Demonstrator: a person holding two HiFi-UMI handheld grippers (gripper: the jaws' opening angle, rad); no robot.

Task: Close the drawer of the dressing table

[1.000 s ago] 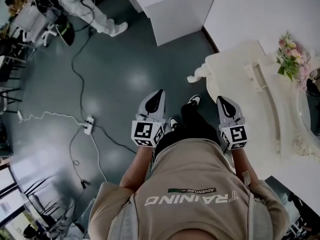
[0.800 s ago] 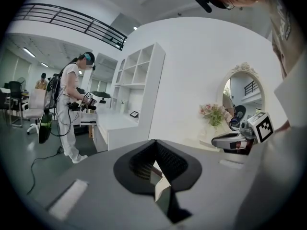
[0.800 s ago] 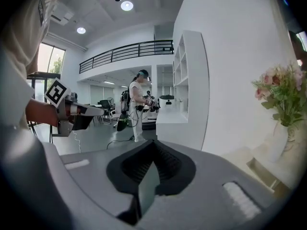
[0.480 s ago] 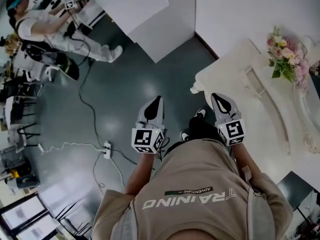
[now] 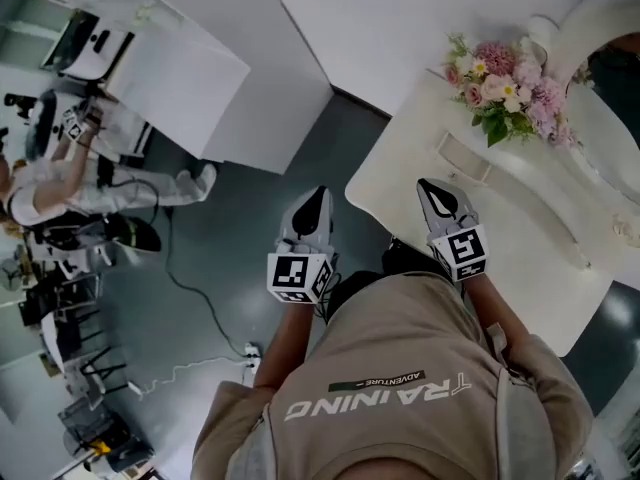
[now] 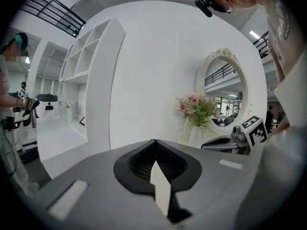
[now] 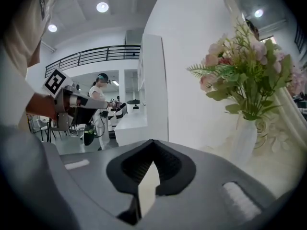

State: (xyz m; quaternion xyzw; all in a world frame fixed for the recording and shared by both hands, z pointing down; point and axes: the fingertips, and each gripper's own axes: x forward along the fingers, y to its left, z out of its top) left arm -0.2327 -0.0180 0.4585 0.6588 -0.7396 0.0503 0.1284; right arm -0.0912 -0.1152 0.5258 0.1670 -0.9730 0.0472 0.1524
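The white dressing table (image 5: 400, 183) fills the right of the head view, with a round mirror (image 6: 229, 90) at its back. No drawer front shows in any view. My left gripper (image 5: 318, 194) hangs over the grey floor just left of the table, jaws shut and empty (image 6: 154, 141). My right gripper (image 5: 429, 186) is held above the table's near left part, also shut on nothing (image 7: 152, 141). In the right gripper view it points past the flowers toward the white wall.
A vase of pink flowers (image 5: 505, 90) stands on the table near the mirror. A white shelf unit (image 5: 190, 83) stands to the left. A person (image 5: 70, 183) works at the far left. A cable with a power strip (image 5: 250, 352) lies on the floor.
The view has swung round, so the dressing table and flowers now sit nearer and more central. Both grippers stay shut in front of the body; the right one is now over the tabletop.
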